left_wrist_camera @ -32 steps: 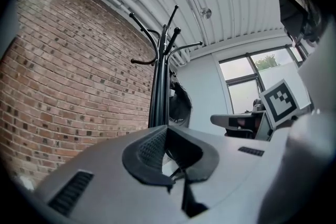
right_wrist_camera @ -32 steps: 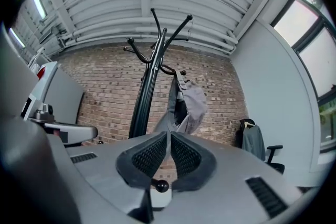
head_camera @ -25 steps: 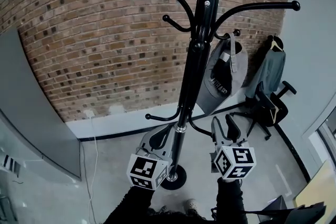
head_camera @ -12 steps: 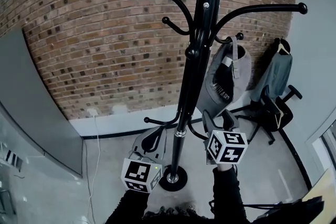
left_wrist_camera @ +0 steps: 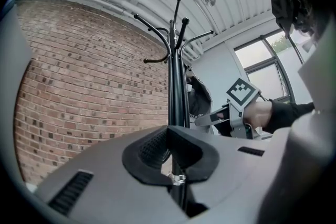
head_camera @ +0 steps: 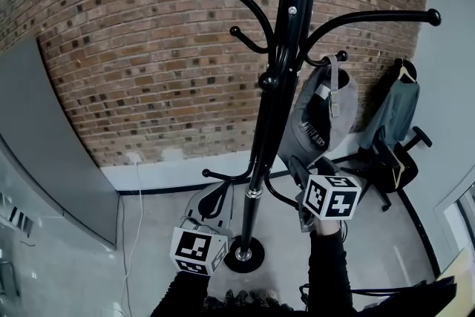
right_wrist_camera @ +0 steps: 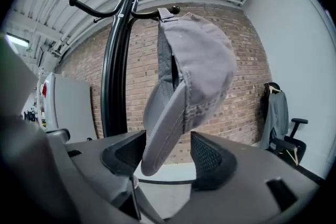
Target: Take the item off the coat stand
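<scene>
While your left gripper is sitting closed by the coat stand, your right gripper, jaws just opening, is straddling the cap by its brim.

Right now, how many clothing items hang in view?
2: a grey cap on the coat stand's small right hook, and a grey jacket hung in the far corner; others may be hidden.
</scene>
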Demonstrator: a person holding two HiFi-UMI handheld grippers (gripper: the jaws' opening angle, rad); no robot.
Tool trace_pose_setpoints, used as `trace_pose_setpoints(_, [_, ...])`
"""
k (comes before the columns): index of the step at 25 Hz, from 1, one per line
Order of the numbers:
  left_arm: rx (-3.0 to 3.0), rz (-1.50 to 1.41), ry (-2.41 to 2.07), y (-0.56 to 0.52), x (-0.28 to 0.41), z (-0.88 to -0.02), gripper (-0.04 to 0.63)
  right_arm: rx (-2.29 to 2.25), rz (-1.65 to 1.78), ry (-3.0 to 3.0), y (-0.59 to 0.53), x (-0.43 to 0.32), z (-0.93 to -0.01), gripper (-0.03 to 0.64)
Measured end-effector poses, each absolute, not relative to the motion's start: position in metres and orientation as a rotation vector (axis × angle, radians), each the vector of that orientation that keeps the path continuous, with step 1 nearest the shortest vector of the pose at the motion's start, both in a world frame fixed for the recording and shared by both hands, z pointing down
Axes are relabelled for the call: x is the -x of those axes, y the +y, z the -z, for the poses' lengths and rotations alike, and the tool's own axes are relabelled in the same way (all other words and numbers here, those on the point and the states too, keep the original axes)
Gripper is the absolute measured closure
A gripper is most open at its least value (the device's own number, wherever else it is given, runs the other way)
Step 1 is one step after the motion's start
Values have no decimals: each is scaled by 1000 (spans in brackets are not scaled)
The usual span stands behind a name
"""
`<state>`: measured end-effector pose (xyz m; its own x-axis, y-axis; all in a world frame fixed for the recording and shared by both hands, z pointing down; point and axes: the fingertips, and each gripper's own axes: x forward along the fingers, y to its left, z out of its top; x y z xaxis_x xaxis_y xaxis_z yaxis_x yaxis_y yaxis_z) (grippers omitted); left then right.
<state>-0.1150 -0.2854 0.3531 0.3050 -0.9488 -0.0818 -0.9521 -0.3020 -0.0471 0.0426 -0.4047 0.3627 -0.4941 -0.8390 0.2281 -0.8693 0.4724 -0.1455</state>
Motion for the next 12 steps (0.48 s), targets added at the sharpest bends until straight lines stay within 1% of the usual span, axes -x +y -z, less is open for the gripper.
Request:
trace_pose_setpoints(8, [2446, -77, 1799, -292, 107, -349, 597, -1477, -345, -2592, -414, -51, -360, 356])
trace_pose_setpoints(12, [2442, -76, 1799, -298, 102, -348, 597, -1506, -359, -2599, -420, -60, -359, 433])
